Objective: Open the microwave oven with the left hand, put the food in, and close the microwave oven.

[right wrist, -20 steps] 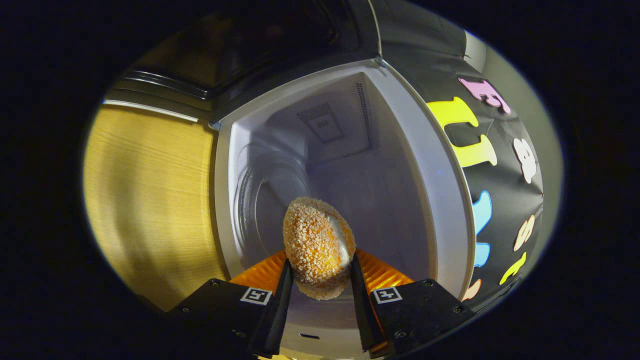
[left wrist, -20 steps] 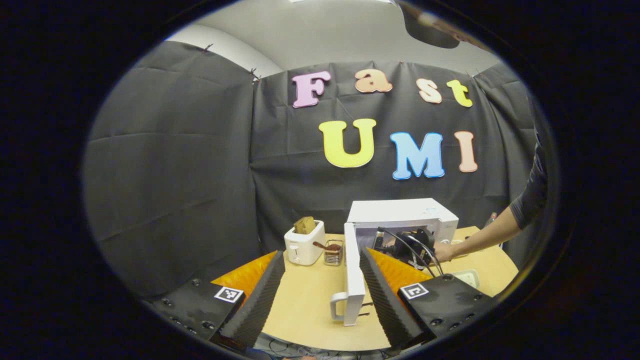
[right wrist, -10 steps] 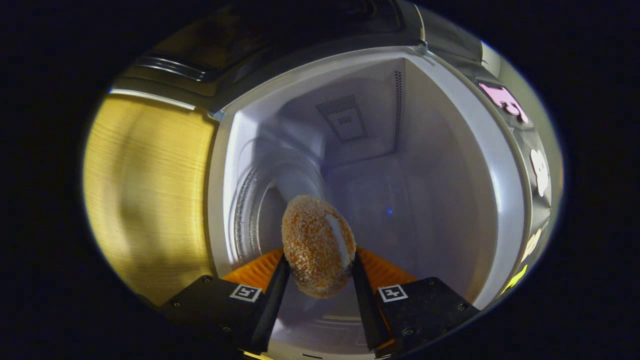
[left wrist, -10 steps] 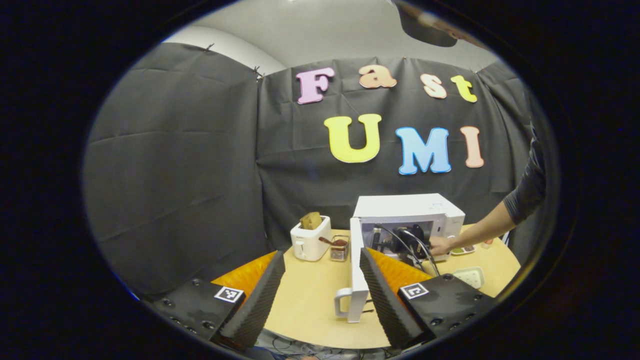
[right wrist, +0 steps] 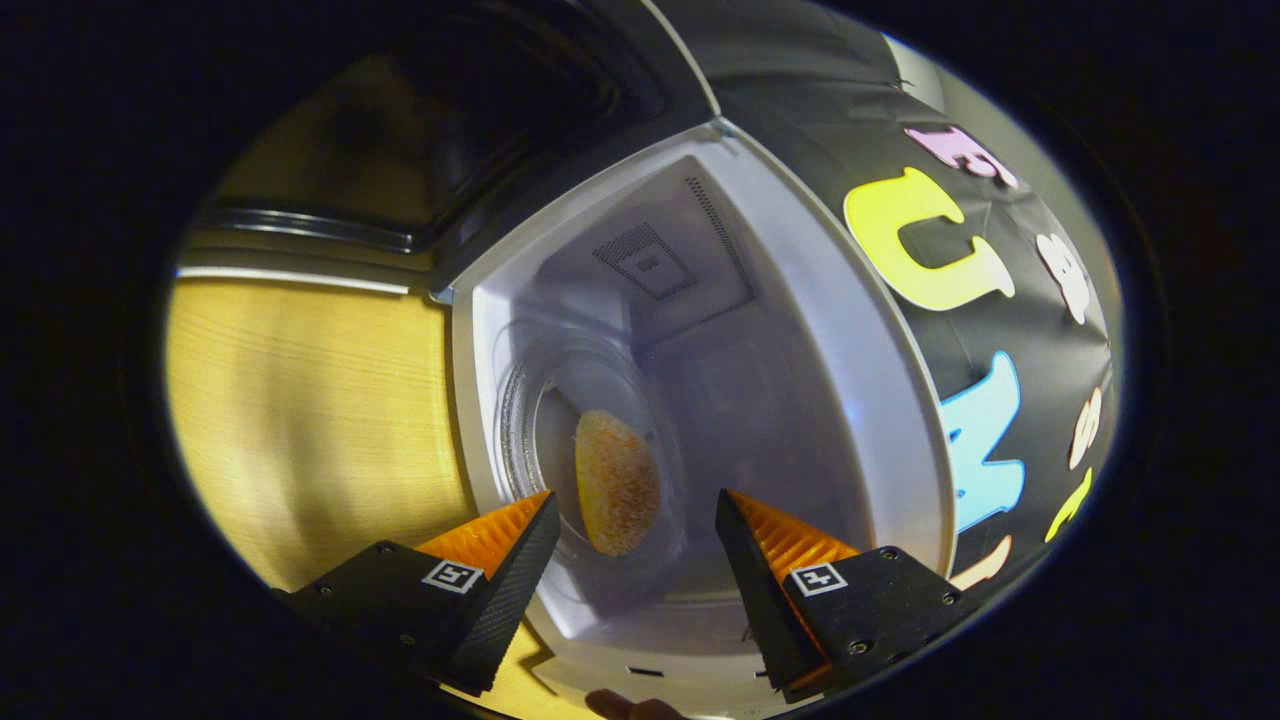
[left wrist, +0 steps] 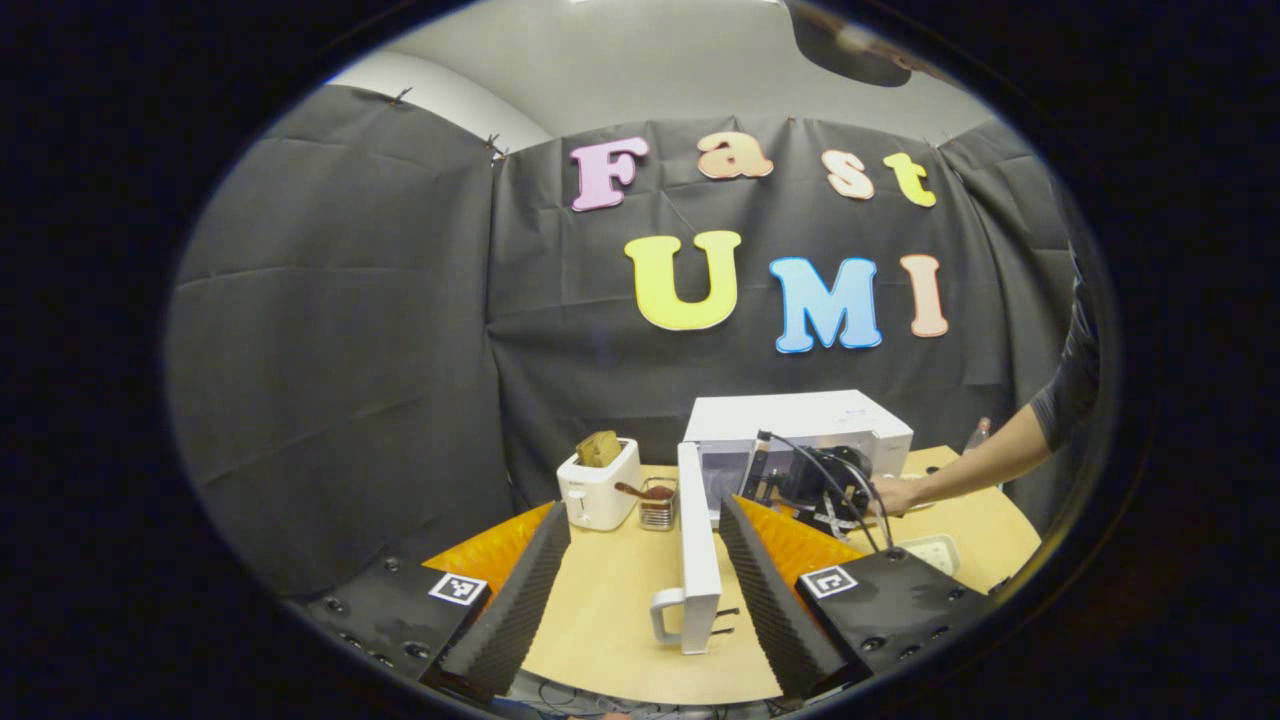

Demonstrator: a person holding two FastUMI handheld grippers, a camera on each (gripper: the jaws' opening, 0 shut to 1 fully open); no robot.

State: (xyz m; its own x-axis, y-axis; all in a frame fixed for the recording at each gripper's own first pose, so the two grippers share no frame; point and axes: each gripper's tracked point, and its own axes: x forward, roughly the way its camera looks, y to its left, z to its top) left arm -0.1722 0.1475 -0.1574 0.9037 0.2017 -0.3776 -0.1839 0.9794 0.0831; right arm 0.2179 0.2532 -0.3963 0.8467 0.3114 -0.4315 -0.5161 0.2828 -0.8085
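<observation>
In the right gripper view the food [right wrist: 617, 497], an oval crumb-coated patty with a rough golden crust, lies on the clear round glass plate [right wrist: 520, 400] inside the smooth white microwave oven [right wrist: 850, 330], whereas half a second ago it was pinched between the ribbed black pads of the right gripper [right wrist: 632, 560], whose fingers now stand wide apart and empty in front of the cavity. In the left gripper view the left gripper [left wrist: 640, 580] hangs wide open and empty over the pale wooden table [left wrist: 600, 620], with the boxy oven's door [left wrist: 694, 550] swung out edge-on between its fingers and the person's hand [left wrist: 898, 494] at the oven's mouth. Beside the oven stands a white toaster [left wrist: 597, 484] with a slice of bread in its slot.
</observation>
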